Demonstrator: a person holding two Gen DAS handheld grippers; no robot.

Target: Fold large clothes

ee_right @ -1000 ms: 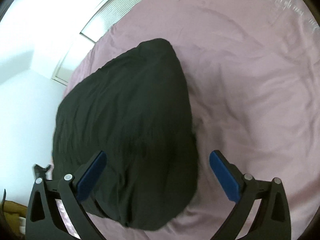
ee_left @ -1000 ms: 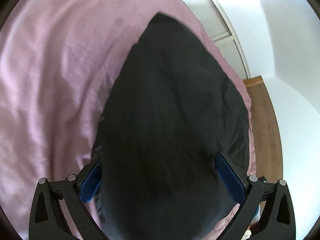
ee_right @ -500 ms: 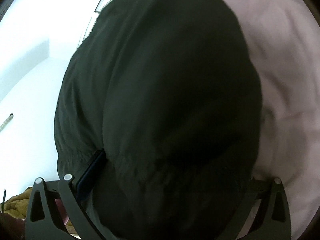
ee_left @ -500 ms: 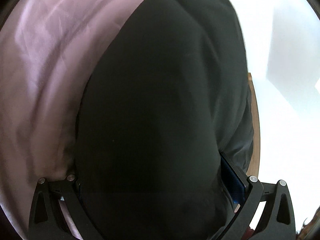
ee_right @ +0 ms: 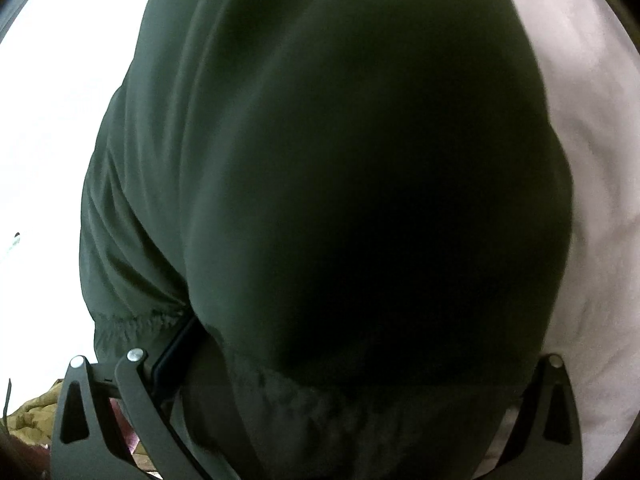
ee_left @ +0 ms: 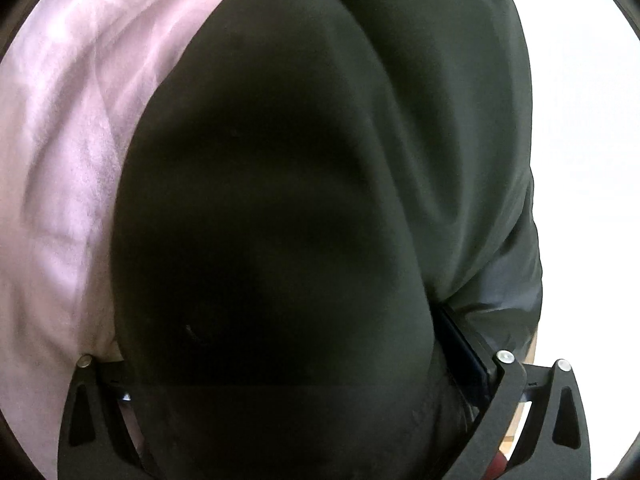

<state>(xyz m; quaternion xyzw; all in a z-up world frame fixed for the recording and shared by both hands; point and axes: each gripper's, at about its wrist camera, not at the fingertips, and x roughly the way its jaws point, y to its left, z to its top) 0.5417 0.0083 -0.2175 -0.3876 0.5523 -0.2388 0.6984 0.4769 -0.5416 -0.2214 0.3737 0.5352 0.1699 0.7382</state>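
Garment: a dark folded garment (ee_left: pixel 280 208) lies on a pink bedsheet (ee_left: pixel 68 168) and fills most of both views.

Left wrist view
- Left gripper (ee_left: pixel 280 364): tilted downward over the garment, its black frame at 7 and 5 o'clock of the picture.
- Jaws: set wide, and they have just been closing a little; the folded bulk of the garment sits between them. The blue pad on the 4 o'clock side lies against the cloth; the other pad is hidden under it, so I cannot tell whether the cloth is clamped or only straddled.
- Edges: the garment's rounded fold edge runs from 12 down to 8 o'clock against the bedsheet; a thinner, shinier layer sticks out at 4 o'clock.
- Open room: bare bedsheet from 8 to 11 o'clock; a bright white wall (ee_left: pixel 580 120) from 1 to 4 o'clock.

Right wrist view
- Right gripper (ee_right: pixel 352 356): tilted downward, frame at 7 and 5 o'clock.
- Jaws: wide apart with the garment (ee_right: pixel 360 200) bulging between them; one blue pad shows at 7 o'clock touching a gathered hem, the other is covered. Grip cannot be told.
- Edges: the garment's curve meets the bedsheet (ee_right: pixel 592 168) from 1 to 4 o'clock.
- Open room: bedsheet on that side; white wall from 8 to 11 o'clock; a yellowish cloth (ee_right: pixel 36 412) at 8 o'clock, low in the corner.
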